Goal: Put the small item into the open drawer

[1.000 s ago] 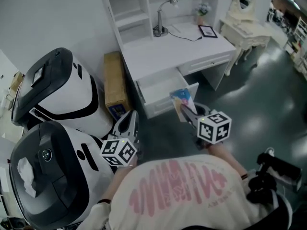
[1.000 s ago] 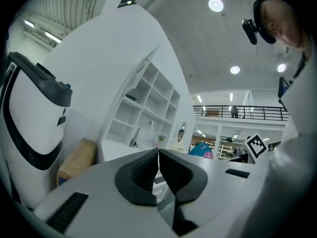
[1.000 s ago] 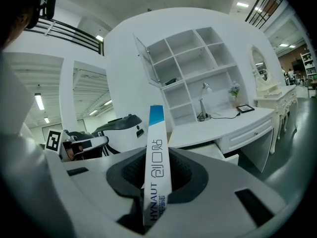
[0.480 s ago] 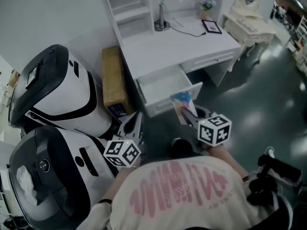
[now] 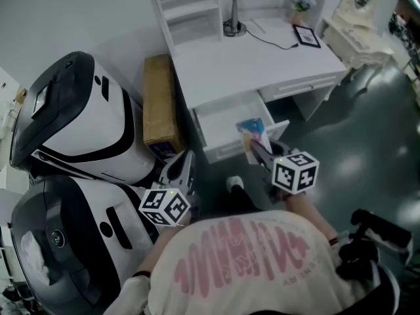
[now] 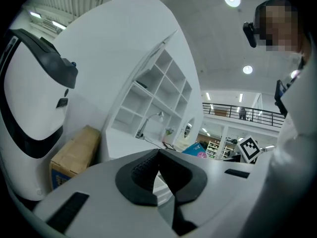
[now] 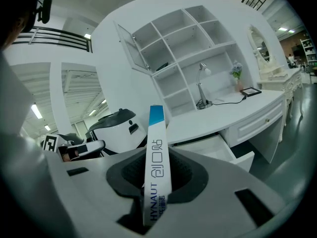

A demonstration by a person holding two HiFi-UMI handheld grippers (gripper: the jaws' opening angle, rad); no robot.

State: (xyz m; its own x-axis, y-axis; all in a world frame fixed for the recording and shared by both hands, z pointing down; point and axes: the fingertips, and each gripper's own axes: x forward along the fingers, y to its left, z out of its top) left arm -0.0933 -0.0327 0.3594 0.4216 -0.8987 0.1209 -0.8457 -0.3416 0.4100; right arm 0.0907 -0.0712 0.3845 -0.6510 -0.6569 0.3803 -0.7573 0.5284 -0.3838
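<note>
My right gripper is shut on a small flat box with a blue and pink face. In the right gripper view the box stands edge-on between the jaws, white with a blue top. It hangs just above the front right corner of the open drawer of the white desk. The drawer shows low right in the right gripper view. My left gripper hangs low beside the white machines, its jaws shut with nothing in them.
Two big white and black machines stand at the left. A cardboard box leans between them and the desk. On the desk stand a lamp, a picture frame and a cable. A cream dressing table stands to the right.
The view has shifted closer to the desk. My right gripper with the box has moved forward, from in front of the drawer to over its front edge. The left gripper has hardly moved.
</note>
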